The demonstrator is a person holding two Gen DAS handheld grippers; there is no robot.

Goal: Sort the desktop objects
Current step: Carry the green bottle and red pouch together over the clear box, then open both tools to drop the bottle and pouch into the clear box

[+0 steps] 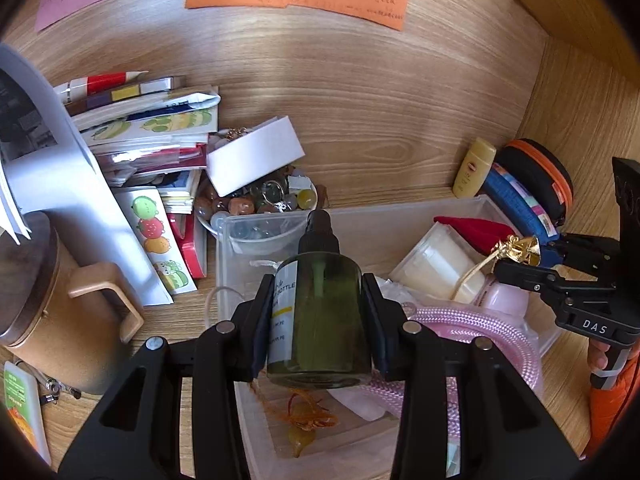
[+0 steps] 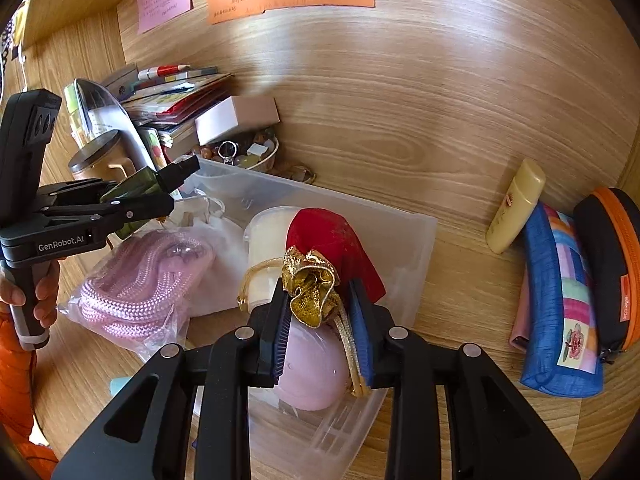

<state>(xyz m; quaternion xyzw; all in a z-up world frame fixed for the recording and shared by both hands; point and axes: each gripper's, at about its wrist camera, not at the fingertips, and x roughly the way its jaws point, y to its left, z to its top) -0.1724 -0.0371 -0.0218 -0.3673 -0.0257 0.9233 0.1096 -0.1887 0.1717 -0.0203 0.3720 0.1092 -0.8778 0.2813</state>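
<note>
The dark green spray bottle (image 1: 320,312) sits clamped between the left gripper (image 1: 318,312) fingers, cap pointing away, above the clear plastic bin (image 1: 400,216). The red pouch (image 2: 332,240) with its gold ruffled mouth lies between the right gripper (image 2: 322,312) fingers, which close on its neck over the bin. Beneath both lie pink rope (image 2: 140,280) and a white jar (image 2: 268,256). Right of the right fingers rests a blue case (image 2: 560,312) on the wooden surface (image 2: 460,160).

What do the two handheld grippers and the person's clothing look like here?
Both grippers are matte black plastic with silver round pivot pins. The left gripper reads "GenRobot.AI" in white; the right gripper reads "DAS". The right's pads are blue and ribbed. Both handles have grey bands. The sleeves are orange.
</note>
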